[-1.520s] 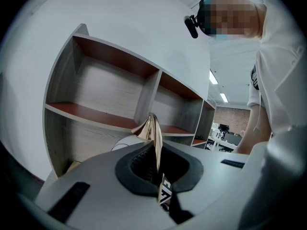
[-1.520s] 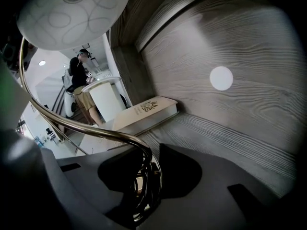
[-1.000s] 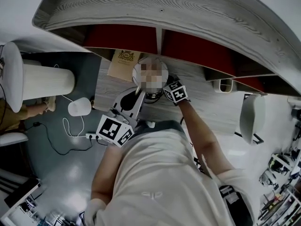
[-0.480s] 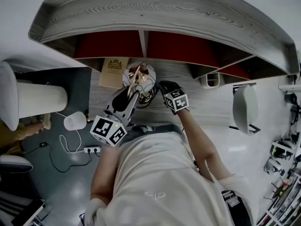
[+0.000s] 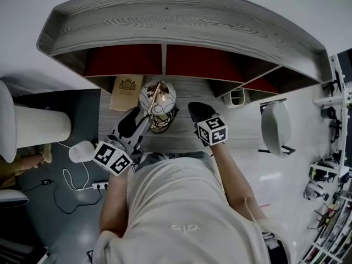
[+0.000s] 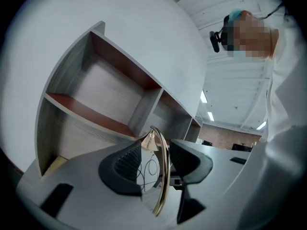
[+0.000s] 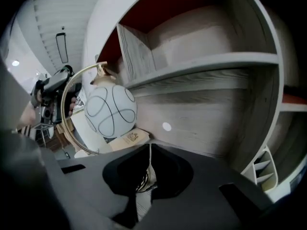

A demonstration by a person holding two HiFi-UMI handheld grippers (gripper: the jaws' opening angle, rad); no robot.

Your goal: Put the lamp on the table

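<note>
The lamp, a white globe (image 5: 158, 96) with black lines hung inside a gold ring (image 6: 165, 175), stands on the grey wooden table (image 5: 181, 139) below the shelves. My left gripper (image 6: 156, 160) points level at it and has just been opening. The ring runs between its fingers (image 6: 125, 164), with a gap on each side. My right gripper (image 7: 149, 169) hovers right of the lamp and has just been closing. Its jaws meet with nothing between them, and the lamp's coiled cord (image 7: 142, 180) lies below. The right gripper view shows the globe (image 7: 111, 110) up left.
A curved shelf unit (image 5: 165, 15) with red-backed compartments overhangs the table. A brown booklet (image 5: 125, 87) lies behind the lamp and a white organiser (image 5: 236, 97) stands further right. A white chair (image 5: 275, 126) is at the right. On the floor at left are a small white lamp (image 5: 81, 151) and a power strip (image 5: 99, 186).
My left gripper has let go of the gold ring and drawn back a little. My right gripper has risen from the lamp's base and shut.
</note>
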